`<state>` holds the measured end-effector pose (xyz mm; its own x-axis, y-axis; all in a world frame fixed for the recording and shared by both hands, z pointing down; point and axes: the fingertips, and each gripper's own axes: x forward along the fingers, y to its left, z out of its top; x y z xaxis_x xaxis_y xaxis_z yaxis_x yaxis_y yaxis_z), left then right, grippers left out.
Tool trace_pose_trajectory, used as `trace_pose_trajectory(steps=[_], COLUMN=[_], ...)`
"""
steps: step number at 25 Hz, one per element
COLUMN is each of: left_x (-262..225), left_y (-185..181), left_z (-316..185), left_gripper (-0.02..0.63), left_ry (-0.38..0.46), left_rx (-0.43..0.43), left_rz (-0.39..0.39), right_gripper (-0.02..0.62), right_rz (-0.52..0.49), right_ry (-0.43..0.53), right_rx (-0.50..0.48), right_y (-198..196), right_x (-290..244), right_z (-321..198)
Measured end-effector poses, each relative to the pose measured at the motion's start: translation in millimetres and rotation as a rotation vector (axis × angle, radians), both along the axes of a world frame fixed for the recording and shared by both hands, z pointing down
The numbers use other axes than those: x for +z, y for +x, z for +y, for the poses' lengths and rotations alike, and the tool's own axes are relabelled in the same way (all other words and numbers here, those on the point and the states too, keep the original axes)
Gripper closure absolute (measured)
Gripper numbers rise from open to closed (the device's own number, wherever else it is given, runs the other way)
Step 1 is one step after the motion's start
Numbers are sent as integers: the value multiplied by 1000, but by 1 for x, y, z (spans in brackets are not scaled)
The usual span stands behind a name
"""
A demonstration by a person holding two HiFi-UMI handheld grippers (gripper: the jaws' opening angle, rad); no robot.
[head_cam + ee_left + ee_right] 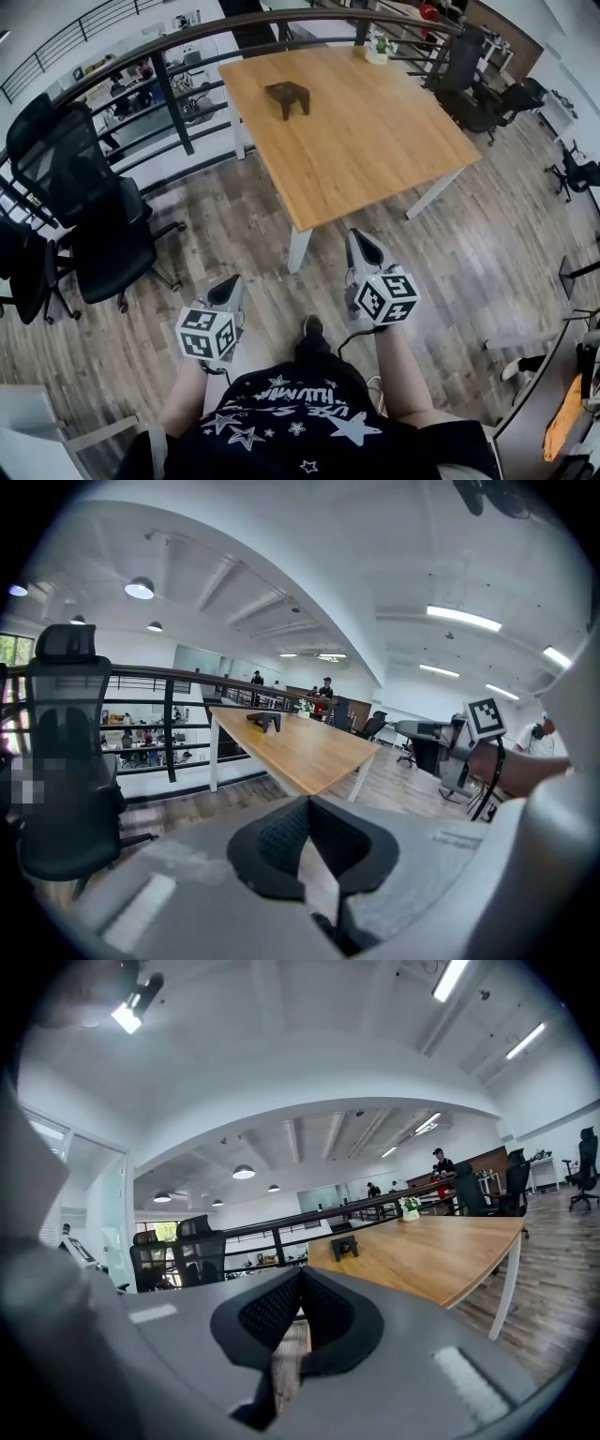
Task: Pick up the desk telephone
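Desk telephone (287, 97) not yet within reach: nearest, left tongs (228, 292) and right tongs (364, 249), both pressed together and pinching nothing, held over the wood floor (450, 262) just short of the tabletop's (375, 150) near corner; the dark telephone well ahead, toward the far end of the tabletop, roughly between the lines of the two tongs. Best to close that gap first, carrying both tongs over the near edge without clipping it, and to spread the jaws only on nearing the set. Then probably wiser to straddle it from the sides than to prod it closed-tipped, as likely to slide on bare wood.
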<state>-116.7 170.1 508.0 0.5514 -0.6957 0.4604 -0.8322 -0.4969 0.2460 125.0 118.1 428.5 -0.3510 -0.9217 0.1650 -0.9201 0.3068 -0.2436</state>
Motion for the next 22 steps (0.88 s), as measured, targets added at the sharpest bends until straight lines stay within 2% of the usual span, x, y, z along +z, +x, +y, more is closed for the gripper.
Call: trace_pose_trajectory(steps=[6,12,22], left_x=[-2,1,-15], left_y=[36,66,91], left_z=[-49,-83,-136], left_gripper=[604,604,604], left_ry=[-4,-8,28], left_rx=[-35,-64,-158], left_rz=[-8,-23,-20], right_gripper=[597,595,595], right_rz=[-33,-56,-72], right_ry=[-1,-16,-48], right_rx=[-39,-68,-139], right_y=[33,64,89], right_x=[-3,5,17], right_z=[-61,-101,-147])
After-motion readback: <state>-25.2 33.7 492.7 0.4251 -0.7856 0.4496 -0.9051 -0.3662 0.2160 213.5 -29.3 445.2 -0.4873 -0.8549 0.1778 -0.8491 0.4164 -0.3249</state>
